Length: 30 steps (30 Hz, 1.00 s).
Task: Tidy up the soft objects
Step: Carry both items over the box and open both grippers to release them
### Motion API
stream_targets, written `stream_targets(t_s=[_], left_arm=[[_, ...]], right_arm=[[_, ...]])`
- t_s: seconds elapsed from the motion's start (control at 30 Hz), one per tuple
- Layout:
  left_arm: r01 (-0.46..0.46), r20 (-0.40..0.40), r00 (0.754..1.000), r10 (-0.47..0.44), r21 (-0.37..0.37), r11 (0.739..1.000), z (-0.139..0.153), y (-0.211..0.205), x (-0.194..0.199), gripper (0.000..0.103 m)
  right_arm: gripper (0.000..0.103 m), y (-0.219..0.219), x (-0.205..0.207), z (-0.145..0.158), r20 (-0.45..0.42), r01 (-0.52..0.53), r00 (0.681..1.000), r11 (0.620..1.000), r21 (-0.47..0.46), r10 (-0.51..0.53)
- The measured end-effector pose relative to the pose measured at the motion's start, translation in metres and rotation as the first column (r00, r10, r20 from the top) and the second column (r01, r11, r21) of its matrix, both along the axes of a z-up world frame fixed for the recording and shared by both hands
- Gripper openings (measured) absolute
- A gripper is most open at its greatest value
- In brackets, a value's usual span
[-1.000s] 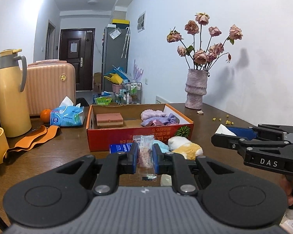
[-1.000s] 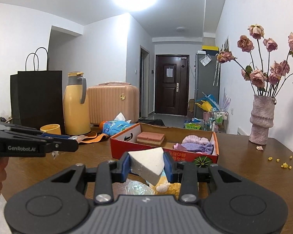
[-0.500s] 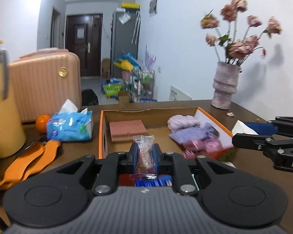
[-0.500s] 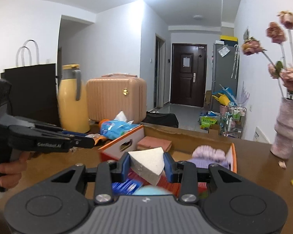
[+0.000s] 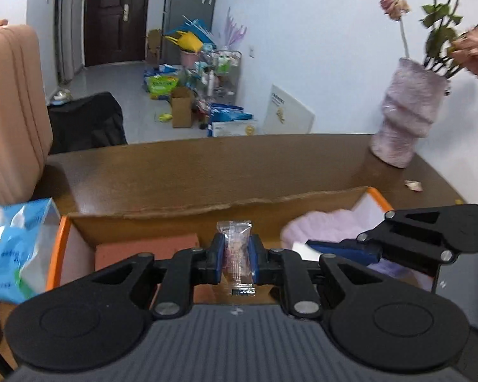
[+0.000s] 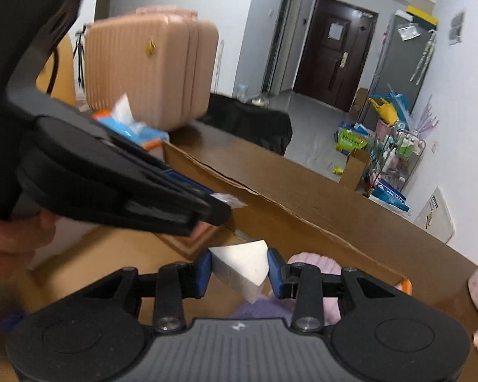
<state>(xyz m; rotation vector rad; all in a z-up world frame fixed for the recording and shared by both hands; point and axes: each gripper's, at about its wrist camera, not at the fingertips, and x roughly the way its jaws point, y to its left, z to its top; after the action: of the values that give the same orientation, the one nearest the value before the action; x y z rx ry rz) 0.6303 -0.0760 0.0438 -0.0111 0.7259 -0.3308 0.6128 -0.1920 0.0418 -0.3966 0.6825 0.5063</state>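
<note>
The clear, glossy plastic wrapper (image 5: 236, 259) is catching light between blue rubbery pads (image 5: 217, 256). The white wedge sponge (image 6: 243, 267) is looking matt and finely porous. The cardboard box (image 5: 207, 213) is showing a raw, ragged brown paper edge. The table (image 5: 207, 165) is showing smooth dark wood, and the pink vase (image 5: 408, 117) is looking rough and ribbed.

1 box (image 5: 226, 210), 1 sachet (image 5: 236, 254), 1 white wedge (image 6: 242, 264), 1 vase (image 5: 404, 117), 1 suitcase (image 6: 149, 73).
</note>
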Motion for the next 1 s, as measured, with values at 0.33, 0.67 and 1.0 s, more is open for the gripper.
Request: stream_targets(t_s=[0.33, 0.67, 1.0], left_arm=[[0.006, 0.044, 0.999, -0.008, 0.039, 0.999, 0.006, 0.007, -0.003, 0.033], [-0.067, 0.16, 0.986, 0.056, 0.063, 0.996, 0.088, 0.036, -0.072, 0.046], [-0.116, 0.387, 0.918, 0.086, 0.055, 0.992, 0.153, 0.056, -0.215, 0.085]], right_arm=[[0.053, -0.005, 0.013, 0.005, 0.031, 0.041, 0.999, 0.999, 0.019, -0.042], [0.062, -0.052, -0.055, 0.09, 0.143, 0.112, 0.982, 0.99, 0.088, -0.124], [0.081, -0.079, -0.185, 0.156, 0.27, 0.14, 0.949, 0.984, 0.115, -0.166]])
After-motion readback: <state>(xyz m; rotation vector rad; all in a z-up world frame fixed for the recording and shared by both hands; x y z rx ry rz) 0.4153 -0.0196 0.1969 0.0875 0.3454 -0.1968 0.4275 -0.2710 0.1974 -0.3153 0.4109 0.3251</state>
